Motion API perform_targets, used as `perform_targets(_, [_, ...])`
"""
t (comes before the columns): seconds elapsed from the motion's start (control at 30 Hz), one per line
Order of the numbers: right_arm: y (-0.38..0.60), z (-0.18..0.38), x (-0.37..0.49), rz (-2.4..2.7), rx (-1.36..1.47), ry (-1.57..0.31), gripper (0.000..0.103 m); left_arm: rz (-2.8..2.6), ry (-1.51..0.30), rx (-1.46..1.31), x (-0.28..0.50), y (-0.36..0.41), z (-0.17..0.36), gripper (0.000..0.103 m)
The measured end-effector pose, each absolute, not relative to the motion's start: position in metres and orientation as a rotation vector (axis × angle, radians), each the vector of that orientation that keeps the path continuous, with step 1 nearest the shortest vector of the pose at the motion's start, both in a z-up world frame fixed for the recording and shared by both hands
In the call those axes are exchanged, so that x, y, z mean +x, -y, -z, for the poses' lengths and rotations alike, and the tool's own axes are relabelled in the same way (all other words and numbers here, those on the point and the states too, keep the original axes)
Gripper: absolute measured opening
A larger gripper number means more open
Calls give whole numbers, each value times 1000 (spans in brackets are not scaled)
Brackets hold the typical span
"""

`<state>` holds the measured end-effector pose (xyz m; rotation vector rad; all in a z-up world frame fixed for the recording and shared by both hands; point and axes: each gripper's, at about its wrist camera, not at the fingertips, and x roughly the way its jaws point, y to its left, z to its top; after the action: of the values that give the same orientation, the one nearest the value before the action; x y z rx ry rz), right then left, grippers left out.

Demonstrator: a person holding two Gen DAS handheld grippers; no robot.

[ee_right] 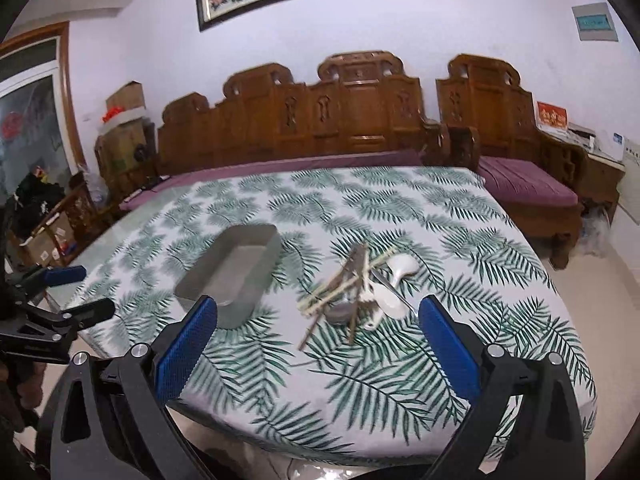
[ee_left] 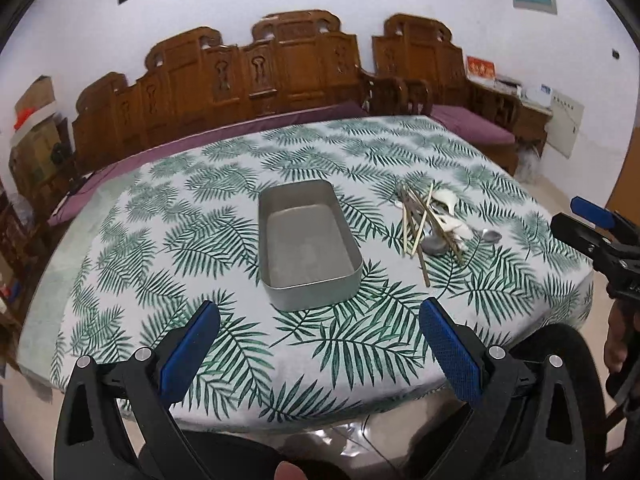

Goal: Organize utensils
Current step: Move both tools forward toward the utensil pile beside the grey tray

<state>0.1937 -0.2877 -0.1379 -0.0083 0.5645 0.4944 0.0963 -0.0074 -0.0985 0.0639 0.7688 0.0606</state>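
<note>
- Left wrist view: my left gripper [ee_left: 320, 320] gapes wide, holding nothing, lined up on the bare metal tray [ee_left: 308, 280], probably to steady it; utensil pile [ee_left: 430, 220] lies right of it.
- Right wrist view: my right gripper [ee_right: 318, 320] spread wide, holding nothing, aimed at the pile [ee_right: 356, 292] for a first pick.

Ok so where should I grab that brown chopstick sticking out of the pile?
By judgement, take the brown chopstick at its free near end, from the right gripper side. That end lies alone on the tablecloth, pointing at you, clear of the spoons.
</note>
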Motion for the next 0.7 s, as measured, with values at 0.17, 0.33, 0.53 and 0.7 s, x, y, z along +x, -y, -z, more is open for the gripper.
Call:
perform_targets(0.17, [293, 156, 223, -465, -20, -613, 99, 9, -797, 80, 123, 14, 106, 96])
perform_targets(0.33, [296, 172, 252, -452, -28, -663, 83, 93, -798, 87, 148, 24, 108, 96])
perform_targets(0.53, [295, 187, 291, -437, -39, -715, 67, 157, -799, 97, 173, 36, 114, 96])
perform_targets(0.7, [294, 196, 320, -445, -35, -761, 53, 206, -812, 108, 189, 44, 121, 96])
